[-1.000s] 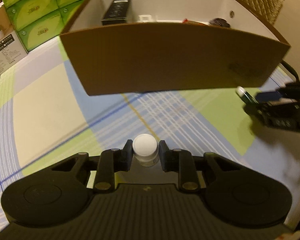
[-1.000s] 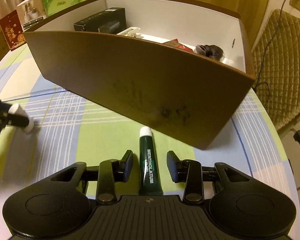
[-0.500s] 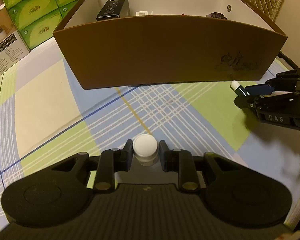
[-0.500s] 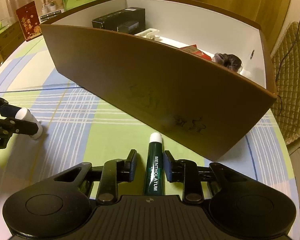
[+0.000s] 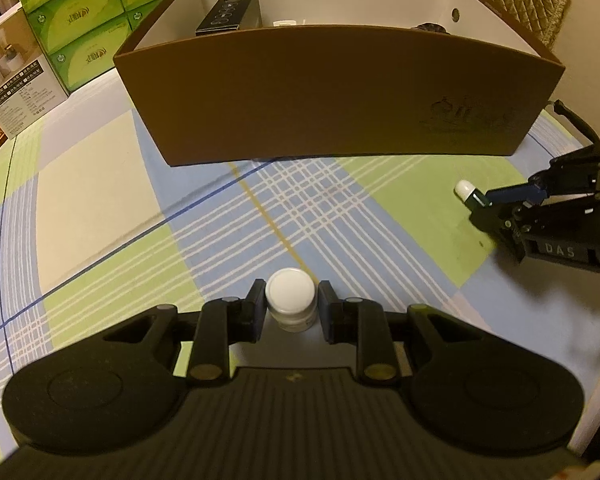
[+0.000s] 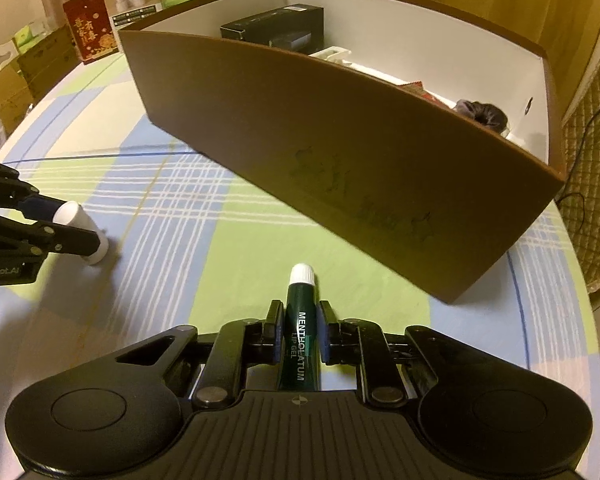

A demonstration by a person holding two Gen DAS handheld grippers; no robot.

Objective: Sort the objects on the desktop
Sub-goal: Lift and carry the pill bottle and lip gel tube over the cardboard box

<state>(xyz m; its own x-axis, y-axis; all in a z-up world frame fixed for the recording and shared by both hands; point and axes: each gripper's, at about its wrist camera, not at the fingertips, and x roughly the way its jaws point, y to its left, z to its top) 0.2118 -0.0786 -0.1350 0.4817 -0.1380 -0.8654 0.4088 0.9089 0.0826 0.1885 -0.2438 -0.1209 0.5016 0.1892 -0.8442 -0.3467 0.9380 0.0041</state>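
Note:
A small white-capped jar (image 5: 291, 301) sits between the pads of my left gripper (image 5: 291, 310), which is shut on it just above the plaid tablecloth; the same jar (image 6: 83, 236) shows at the left of the right wrist view. My right gripper (image 6: 299, 334) is shut on a dark green lip gel tube (image 6: 300, 340) with a white cap, seen again as the tube (image 5: 466, 191) at the right of the left wrist view. Ahead of both stands a brown cardboard box (image 5: 340, 92) with white inner walls.
Inside the box (image 6: 340, 148) lie a black carton (image 6: 276, 28), a white item, a red packet and a dark bundle (image 6: 482, 114). Green tissue boxes (image 5: 76, 20) and cartons stack at the table's far left. A quilted chair (image 6: 592, 152) stands at the right.
My right gripper's jaws closed onto the lip gel tube, which lay loose between them before. The left gripper kept its hold on the jar and drifted back from the box.

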